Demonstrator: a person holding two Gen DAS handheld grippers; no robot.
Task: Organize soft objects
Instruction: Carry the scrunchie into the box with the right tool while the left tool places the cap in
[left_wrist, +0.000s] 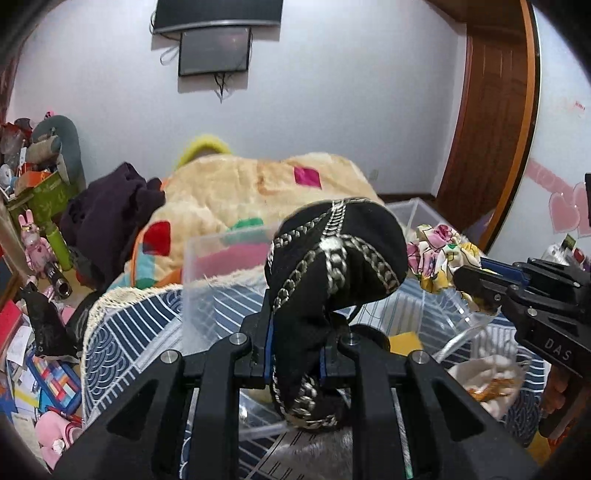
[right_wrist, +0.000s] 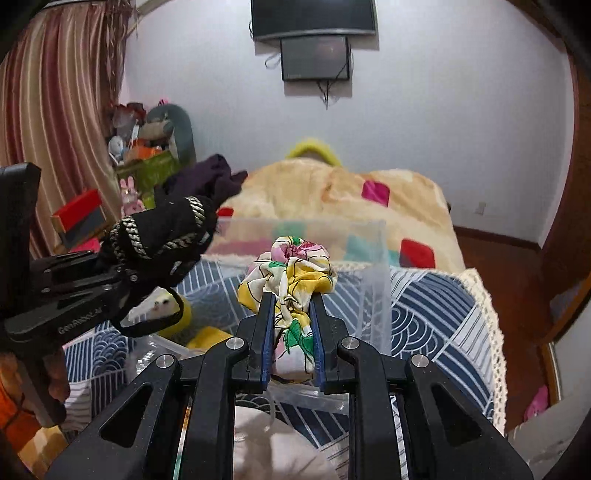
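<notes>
left gripper (left_wrist: 295, 347) clamps black cloth (left_wrist: 334, 254), hiding clear bin (left_wrist: 221, 254).

Black cloth (left_wrist: 332, 258) with silver braid trim: bunched, held raised at left, clamped between gripper fingers. Floral cloth (right_wrist: 291, 273), yellow, pink and green on white: crumpled, held raised at right, in front of a clear box (right_wrist: 376, 258).

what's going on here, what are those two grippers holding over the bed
A person is sorting soft items on a bed. The left hand-held gripper is shut on a black fabric piece with chain trim. The right hand-held gripper is shut on a floral cloth. Both items are held up above clear plastic bins on the blue patterned cover; neither is dropped in yet.
</notes>
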